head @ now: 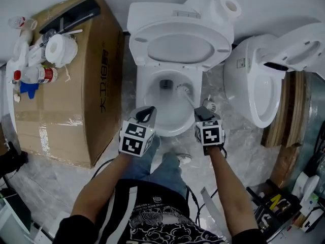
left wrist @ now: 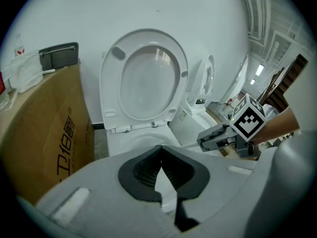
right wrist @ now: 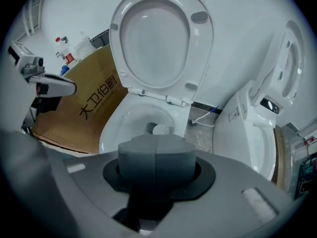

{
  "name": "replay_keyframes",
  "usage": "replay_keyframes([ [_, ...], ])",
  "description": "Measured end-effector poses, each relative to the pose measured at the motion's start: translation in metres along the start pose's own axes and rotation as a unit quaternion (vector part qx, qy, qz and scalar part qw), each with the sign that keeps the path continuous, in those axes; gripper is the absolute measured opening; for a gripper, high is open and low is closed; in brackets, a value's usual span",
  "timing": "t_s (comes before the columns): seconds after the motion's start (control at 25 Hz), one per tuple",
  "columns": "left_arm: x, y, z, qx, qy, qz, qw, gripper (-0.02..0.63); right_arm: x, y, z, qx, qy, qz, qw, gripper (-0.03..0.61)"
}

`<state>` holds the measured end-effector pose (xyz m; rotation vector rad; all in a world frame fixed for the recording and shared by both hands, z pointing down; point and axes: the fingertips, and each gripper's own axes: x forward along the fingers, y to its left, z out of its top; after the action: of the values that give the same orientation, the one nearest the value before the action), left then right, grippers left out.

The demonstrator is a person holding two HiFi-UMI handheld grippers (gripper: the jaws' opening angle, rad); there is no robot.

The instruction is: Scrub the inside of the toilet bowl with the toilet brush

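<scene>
The white toilet [head: 152, 44] stands with its lid up, and its bowl [head: 157, 121] is open below me. A toilet brush [head: 184, 90] has its white head inside the bowl, near the drain. Its handle runs back into my right gripper [head: 202, 112], which is shut on it. In the right gripper view the closed pads [right wrist: 156, 157] hide the handle, and the brush head [right wrist: 159, 129] shows beyond them. My left gripper [head: 148, 112] hovers over the bowl's near left rim, shut and holding nothing. From the left gripper view, the left gripper [left wrist: 161, 150] has the right gripper [left wrist: 225, 137] to its right.
A large cardboard box [head: 76, 100] stands left of the toilet, with a tissue roll [head: 60, 49] and spray bottles [head: 33, 74] on top. A second toilet [head: 264, 80] stands close on the right. A hose [right wrist: 205, 118] lies between them. The person's legs [head: 162, 172] are in front of the bowl.
</scene>
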<state>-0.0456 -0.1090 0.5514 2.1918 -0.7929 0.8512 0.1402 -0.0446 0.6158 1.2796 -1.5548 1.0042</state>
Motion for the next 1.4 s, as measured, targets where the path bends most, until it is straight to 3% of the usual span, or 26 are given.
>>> replay_keyframes([
  [0.24, -0.007, 0.009, -0.009, -0.014, -0.002, 0.013, 0.9998, 0.002, 0.009, 0.006, 0.037, -0.03, -0.028, -0.011, 0.999, 0.149],
  [0.76, -0.022, 0.019, -0.022, -0.027, -0.001, 0.034, 0.9991, 0.002, 0.024, 0.082, 0.07, -0.069, -0.057, 0.046, 0.995, 0.149],
  [1.04, -0.025, 0.021, -0.027, -0.029, -0.003, 0.042, 0.9987, 0.002, 0.028, 0.114, 0.057, -0.088, -0.066, 0.082, 0.991, 0.149],
  [1.4, -0.03, 0.011, -0.038, -0.027, -0.003, 0.045, 0.9986, 0.002, 0.01, 0.135, 0.01, -0.063, -0.048, 0.11, 0.991, 0.149],
])
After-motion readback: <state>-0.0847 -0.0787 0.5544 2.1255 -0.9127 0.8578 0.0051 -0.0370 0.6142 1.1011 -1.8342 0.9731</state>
